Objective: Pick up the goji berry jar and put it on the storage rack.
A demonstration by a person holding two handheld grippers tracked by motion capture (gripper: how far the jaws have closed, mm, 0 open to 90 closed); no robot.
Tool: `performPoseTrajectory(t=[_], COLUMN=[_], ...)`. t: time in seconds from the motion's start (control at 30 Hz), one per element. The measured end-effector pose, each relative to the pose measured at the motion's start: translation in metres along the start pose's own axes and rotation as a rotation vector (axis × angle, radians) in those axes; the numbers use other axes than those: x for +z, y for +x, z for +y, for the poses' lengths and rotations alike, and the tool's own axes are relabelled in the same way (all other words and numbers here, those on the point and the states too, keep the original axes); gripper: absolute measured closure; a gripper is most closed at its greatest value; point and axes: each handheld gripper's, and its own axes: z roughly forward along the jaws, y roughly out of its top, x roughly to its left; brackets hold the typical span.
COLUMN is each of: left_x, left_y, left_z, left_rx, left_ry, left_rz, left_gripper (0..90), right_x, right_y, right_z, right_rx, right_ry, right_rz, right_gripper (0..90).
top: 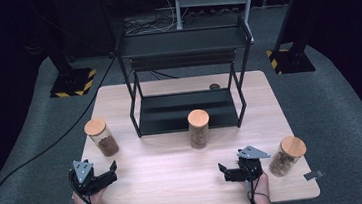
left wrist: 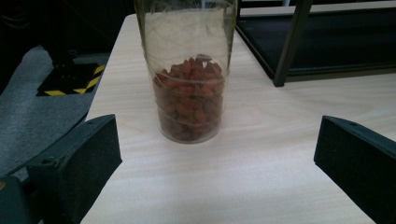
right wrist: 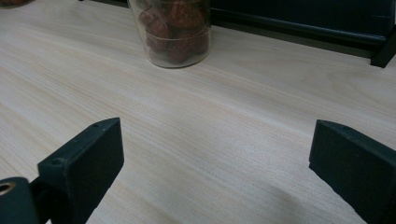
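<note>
On the table (top: 176, 183), both tools sit wide and empty — left gripper (top: 109, 170) facing the left jar (left wrist: 189, 79), right gripper (top: 225, 172) facing the middle jar (right wrist: 173, 32).

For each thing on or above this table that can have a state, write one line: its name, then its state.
left jar: upright, wooden lid on, partly filled.
middle jar: upright, lid on, partly filled.
right jar: upright, lid on, partly filled.
shelf rack: standing, both shelves bare.
left gripper: open, holding nothing.
right gripper: open, holding nothing.

A pale wooden table (top: 176, 183) stands on grey carpet (top: 345, 111), dark room behind, black metal shelf rack (top: 183, 41) at its far edge.
</note>
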Motion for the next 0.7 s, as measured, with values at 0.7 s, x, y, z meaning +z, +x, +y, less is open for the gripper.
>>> performPoseTrajectory(t=[0.7], left_x=[0.045], left_y=[0.015], left_z=[0.032], left_rx=[0.023], left_ry=[-0.054], left_rz=[-0.018], left_gripper=[0.0], right_x=[0.001], right_y=[0.0], right_z=[0.0], right_rx=[-0.007], right_ry=[0.009], right_rz=[0.002], right_gripper=[2.3])
